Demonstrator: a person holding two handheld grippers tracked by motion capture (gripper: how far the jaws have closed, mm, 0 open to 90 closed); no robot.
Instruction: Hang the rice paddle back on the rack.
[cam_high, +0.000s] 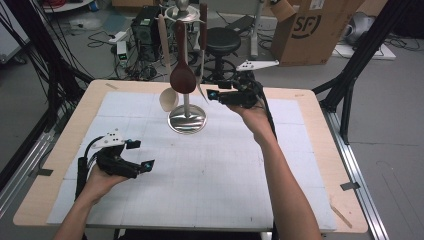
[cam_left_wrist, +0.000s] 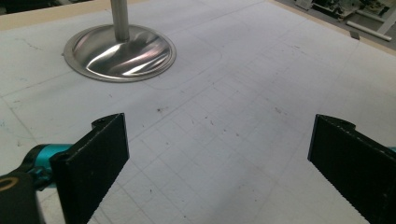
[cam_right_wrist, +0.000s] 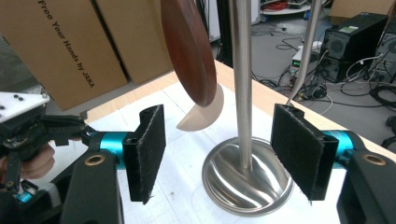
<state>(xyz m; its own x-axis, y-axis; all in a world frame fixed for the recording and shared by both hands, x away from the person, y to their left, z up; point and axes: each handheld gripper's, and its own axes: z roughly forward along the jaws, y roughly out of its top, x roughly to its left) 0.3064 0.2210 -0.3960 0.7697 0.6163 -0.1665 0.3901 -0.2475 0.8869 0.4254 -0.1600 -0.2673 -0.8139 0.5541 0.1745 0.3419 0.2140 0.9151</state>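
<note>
A steel utensil stand (cam_high: 187, 120) with a round base is at the back middle of the white mat. From its top hang a dark brown wooden spoon (cam_high: 182, 75), a pale spoon (cam_high: 168, 99) and a thin metal utensil (cam_high: 202, 85). My right gripper (cam_high: 216, 90) is held above the mat just right of the stand, open and holding nothing. In the right gripper view its jaws (cam_right_wrist: 219, 116) frame the pole (cam_right_wrist: 243, 84), the dark spoon (cam_right_wrist: 189, 51) and the pale spoon (cam_right_wrist: 203, 116) beyond them. My left gripper (cam_high: 141, 154) rests open at front left; its jaws (cam_left_wrist: 219, 126) face the base (cam_left_wrist: 120, 51).
The gridded white mat (cam_high: 210, 170) covers a wooden table (cam_high: 310, 100). A cardboard box (cam_high: 315, 30), a black stool (cam_high: 222, 42) and a computer with cables (cam_high: 145, 30) are on the floor behind. Black frame posts (cam_high: 350, 75) flank the table.
</note>
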